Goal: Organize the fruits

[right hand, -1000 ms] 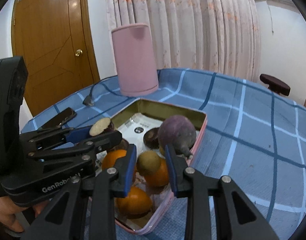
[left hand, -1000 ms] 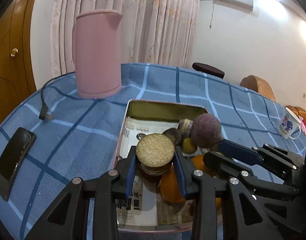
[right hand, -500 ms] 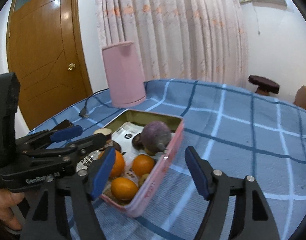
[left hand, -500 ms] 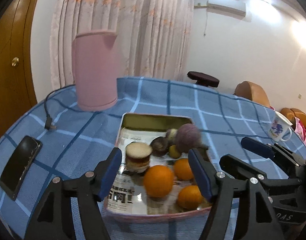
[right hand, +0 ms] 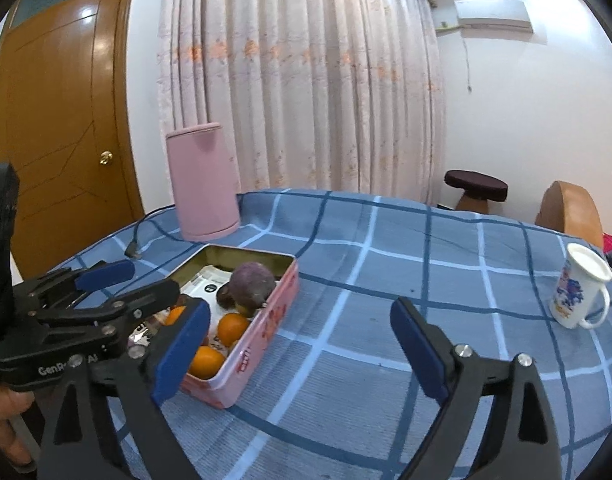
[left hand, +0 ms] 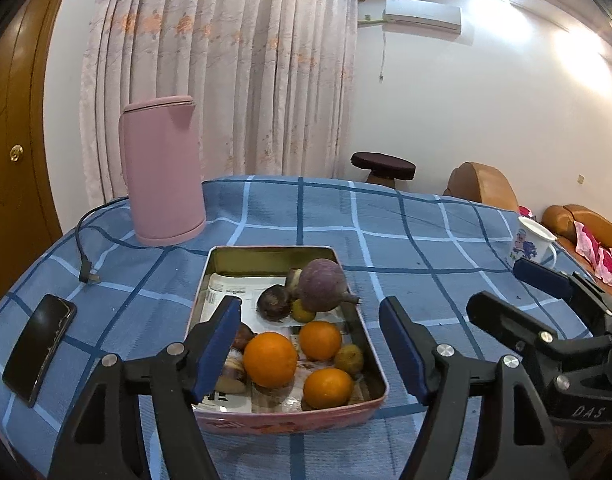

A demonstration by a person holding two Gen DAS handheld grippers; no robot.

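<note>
So, going left to right: a black smartphone (left hand: 39, 348) lies flat on the blue checked tablecloth (left hand: 406, 240), with a tall pink kettle (left hand: 161, 172) further back. The pink rectangular tin (left hand: 289, 416) holds three oranges (left hand: 269, 359) and a round purple fruit (left hand: 321, 285). Left gripper (left hand: 312, 348) is spread wide, holding nothing, near the tin; right gripper (right hand: 297, 356) likewise, right of it.

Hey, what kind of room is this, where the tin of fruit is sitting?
Most likely a home living or dining room: a table under a blue checked cloth, floor-length floral curtains, a wall air conditioner, and a brown sofa at the side.
</note>
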